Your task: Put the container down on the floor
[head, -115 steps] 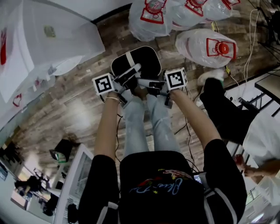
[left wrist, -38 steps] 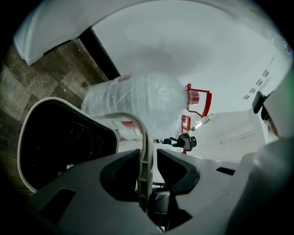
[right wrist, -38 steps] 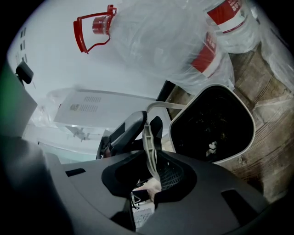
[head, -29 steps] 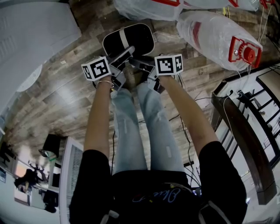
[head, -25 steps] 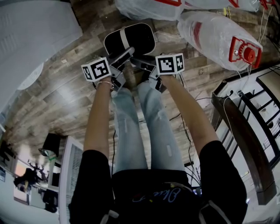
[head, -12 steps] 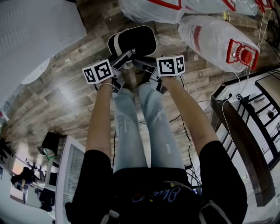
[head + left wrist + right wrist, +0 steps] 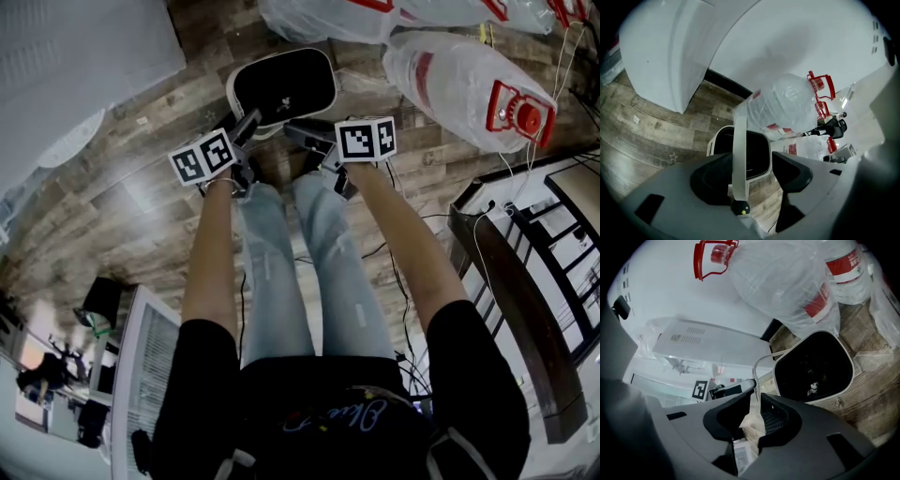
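A big white box wrapped in clear plastic (image 7: 66, 56) is lying at the far left on the brown wooden floor (image 7: 141, 197).

The left gripper (image 7: 752, 161) is pointing down at the floor. Its jaws have just been opening and are now standing wide apart. The flat white handle (image 7: 739, 154) is running up between them, but the pads are not pressing on it, so this gripper is let go.

The white plastic container with a black inside (image 7: 267, 84) is sitting on the floor just past both grippers, in front of the person's legs in pale blue jeans (image 7: 272, 262). It is nearly bare inside, with only a small white scrap (image 7: 286, 103) lying at the bottom.

The right gripper (image 7: 757, 392) is keeping its jaws close together, pinching the thin edge of that handle. Something pale brown is showing in the gap behind the jaws, and I cannot tell what it is.

To the right, a big clear water bottle in a thin plastic bag (image 7: 459, 80) is lying on its side next to the container, with a red cap (image 7: 525, 112) at its end. I cannot tell what it is holding. A dark shelf (image 7: 525, 309) is standing at the far right.
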Motion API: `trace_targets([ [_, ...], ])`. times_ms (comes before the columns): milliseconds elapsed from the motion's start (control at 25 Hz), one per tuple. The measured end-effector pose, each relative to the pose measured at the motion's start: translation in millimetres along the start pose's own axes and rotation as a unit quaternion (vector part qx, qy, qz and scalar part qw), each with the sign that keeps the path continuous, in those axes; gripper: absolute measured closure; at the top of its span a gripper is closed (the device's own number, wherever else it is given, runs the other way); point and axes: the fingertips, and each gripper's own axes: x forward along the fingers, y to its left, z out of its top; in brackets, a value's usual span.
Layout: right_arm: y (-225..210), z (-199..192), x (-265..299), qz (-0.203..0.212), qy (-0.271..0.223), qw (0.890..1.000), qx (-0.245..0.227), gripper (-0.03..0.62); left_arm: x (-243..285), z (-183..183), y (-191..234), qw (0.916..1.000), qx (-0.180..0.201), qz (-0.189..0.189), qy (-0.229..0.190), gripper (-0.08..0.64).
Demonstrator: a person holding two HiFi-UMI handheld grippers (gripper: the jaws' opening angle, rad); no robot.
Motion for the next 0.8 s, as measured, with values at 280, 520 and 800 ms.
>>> trace_targets([
  [280,12.8,0.7,-2.0,0.003,-0.01,1.0,-0.008,0.511,-19.3,-4.3,9.6,0.9997,-0.016,0.017,-0.01,0.31],
  [520,36.7,5.3,-11.6,0.016,-0.042,0.999,-0.001,0.519,-37.5,-5.8,-16.3,0.9984,0.054,0.017,-0.003,0.523],
  [800,77.9,11.4,-29.4,0.023,-0.068,0.996,-0.044,0.588,-71.8,-0.1,-66.6,0.9918,0.12,-0.036,-0.023,0.557],
])
